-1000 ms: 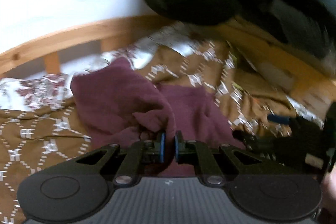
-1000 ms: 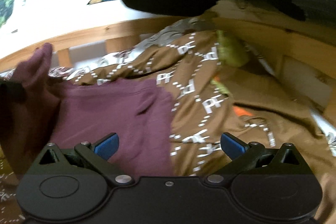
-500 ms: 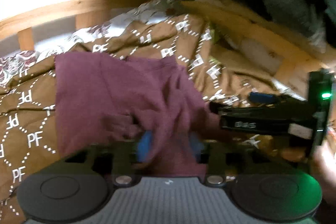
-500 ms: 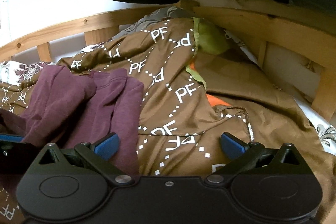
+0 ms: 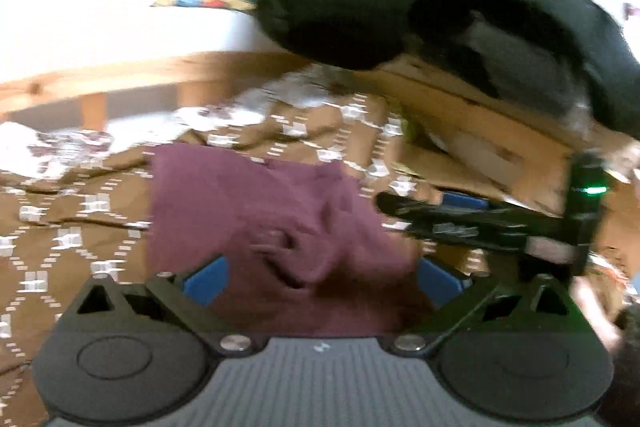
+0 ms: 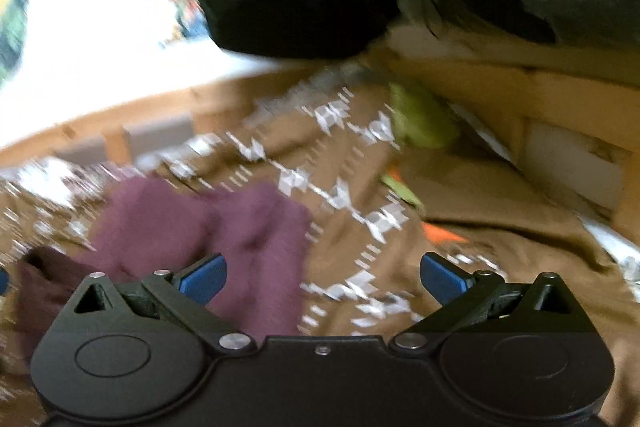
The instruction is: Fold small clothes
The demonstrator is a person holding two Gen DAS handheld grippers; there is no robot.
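Left wrist view shows the left gripper (image 5: 322, 277) with its fingers just sprung wide, the maroon garment (image 5: 256, 211) lying loose between them on the brown patterned bedspread (image 5: 72, 227), pads not pressing it; the right gripper (image 6: 322, 277) is spread wide too, holding nothing, garment off to its left; my worry is the rumpled fold flops open, since nothing pins it now.

Left hand-held gripper (image 5: 322, 277) jaws just opened wide, right hand-held gripper (image 6: 322, 277) jaws spread, both angled downward
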